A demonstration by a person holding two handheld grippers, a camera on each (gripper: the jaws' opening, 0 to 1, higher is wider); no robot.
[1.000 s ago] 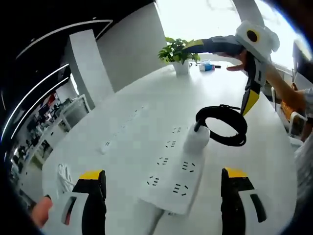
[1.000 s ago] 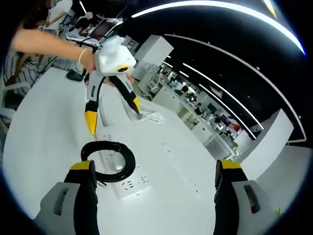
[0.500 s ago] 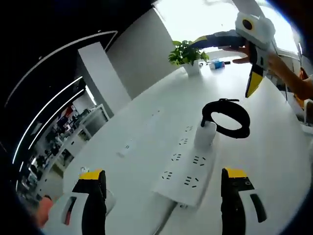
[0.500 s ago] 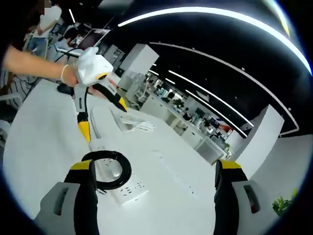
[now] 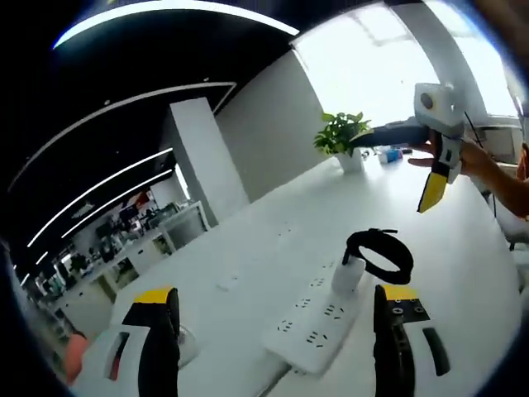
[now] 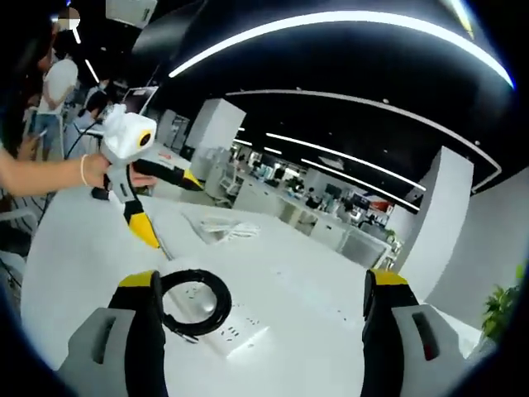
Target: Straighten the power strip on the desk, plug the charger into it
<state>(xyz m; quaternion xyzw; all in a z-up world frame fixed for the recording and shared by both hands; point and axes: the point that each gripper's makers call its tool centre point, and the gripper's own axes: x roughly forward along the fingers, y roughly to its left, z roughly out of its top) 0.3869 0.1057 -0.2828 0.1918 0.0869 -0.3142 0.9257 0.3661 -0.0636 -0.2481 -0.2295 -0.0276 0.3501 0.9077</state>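
The long white plastic power strip (image 5: 321, 327) lay on the white table (image 5: 248, 273), its length running away between the spread, empty left claw (image 5: 277, 347), the nearer one (white charger (image 5: 348, 275) already seated), the right claw (image 6: 260, 347) likewise spread.

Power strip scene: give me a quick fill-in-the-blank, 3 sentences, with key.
1. The white charger is plugged into the ___ on the desk.
2. The coiled cable attached to the charger is ___ in colour.
3. At the far end of the desk in the left gripper view stands a potted ___.

Missing words: power strip; black; plant
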